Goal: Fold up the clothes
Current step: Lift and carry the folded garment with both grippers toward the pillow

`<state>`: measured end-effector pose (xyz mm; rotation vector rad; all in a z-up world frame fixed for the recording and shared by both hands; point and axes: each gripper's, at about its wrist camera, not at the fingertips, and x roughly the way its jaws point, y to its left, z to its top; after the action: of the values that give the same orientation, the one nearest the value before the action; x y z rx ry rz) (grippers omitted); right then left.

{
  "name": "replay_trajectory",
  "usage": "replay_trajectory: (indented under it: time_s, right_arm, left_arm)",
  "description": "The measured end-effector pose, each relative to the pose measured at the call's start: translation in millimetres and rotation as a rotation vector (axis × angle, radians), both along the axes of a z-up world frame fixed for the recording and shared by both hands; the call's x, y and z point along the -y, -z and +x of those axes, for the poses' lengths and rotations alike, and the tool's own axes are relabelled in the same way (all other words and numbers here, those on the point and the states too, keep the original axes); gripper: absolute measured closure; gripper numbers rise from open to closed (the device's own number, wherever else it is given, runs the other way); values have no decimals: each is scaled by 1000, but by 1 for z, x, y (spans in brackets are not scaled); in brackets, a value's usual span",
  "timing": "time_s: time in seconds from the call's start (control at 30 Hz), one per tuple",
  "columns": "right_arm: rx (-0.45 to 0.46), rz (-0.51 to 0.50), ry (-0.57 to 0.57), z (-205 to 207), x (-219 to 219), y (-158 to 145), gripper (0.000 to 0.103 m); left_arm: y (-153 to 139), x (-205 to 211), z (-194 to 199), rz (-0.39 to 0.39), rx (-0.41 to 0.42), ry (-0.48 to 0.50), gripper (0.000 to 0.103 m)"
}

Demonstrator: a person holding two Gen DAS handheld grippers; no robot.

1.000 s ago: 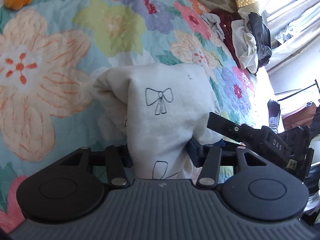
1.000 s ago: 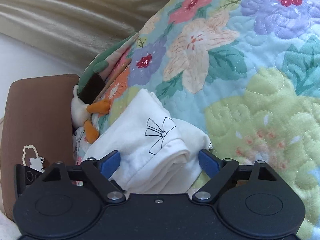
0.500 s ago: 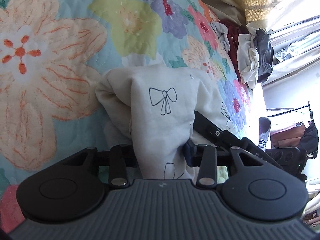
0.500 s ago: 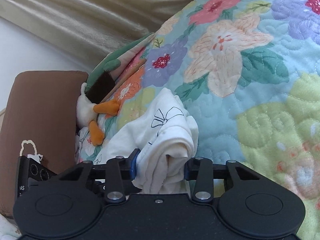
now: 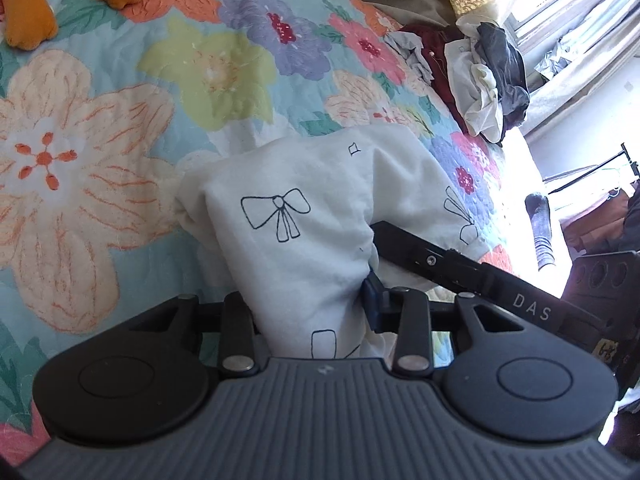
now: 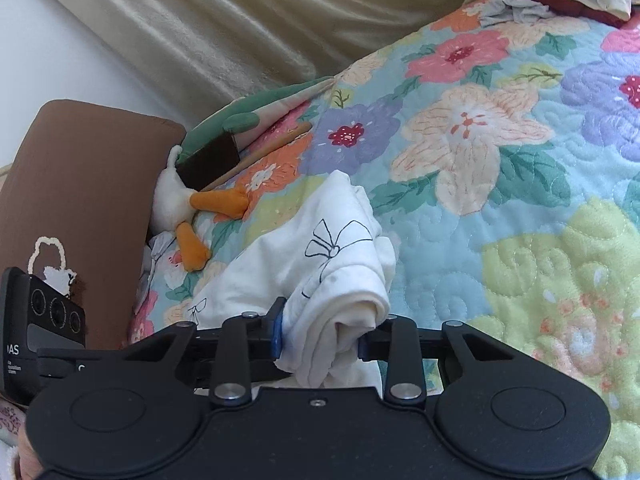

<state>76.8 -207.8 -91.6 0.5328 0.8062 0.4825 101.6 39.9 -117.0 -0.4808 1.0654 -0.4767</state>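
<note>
**Both jaws closed on the white garment above the quilt**

Jaws of the left gripper (image 5: 310,308) are seen closed narrow on the white bow-print garment (image 5: 304,216), the cloth being bunched between them at the lower centre of the left wrist view. Jaws of the right gripper (image 6: 320,340) are likewise clamped on a rolled edge of the same garment (image 6: 320,276) at the lower centre of the right wrist view. The garment is held in a folded bundle over the floral quilt (image 5: 100,160) of the bed. The right gripper's body is seen entering from the right of the left view, just beside the cloth.

Open quilt is shown to the left and above the garment in the left view, and to the right in the right view. The bed's far edge is marked at upper right of the left view by a pile of clothes (image 5: 476,88). At the left of the right view, the room is bounded by a plush duck (image 6: 188,208) and a brown cushion (image 6: 76,200), with a beige curtain (image 6: 240,32) above.
</note>
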Motion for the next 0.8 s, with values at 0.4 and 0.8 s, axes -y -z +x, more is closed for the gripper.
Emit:
replay_trajectory:
  time_s: [0.4,0.8]
  right_arm:
    - [34,-4,-4,-22,-5,-23,66]
    - [107,-62,-3,-42,-21,-110,66]
  left_arm:
    - [-33,1,-20,74,89,51,67]
    - [-108,-16,-59,28,253,-21,67]
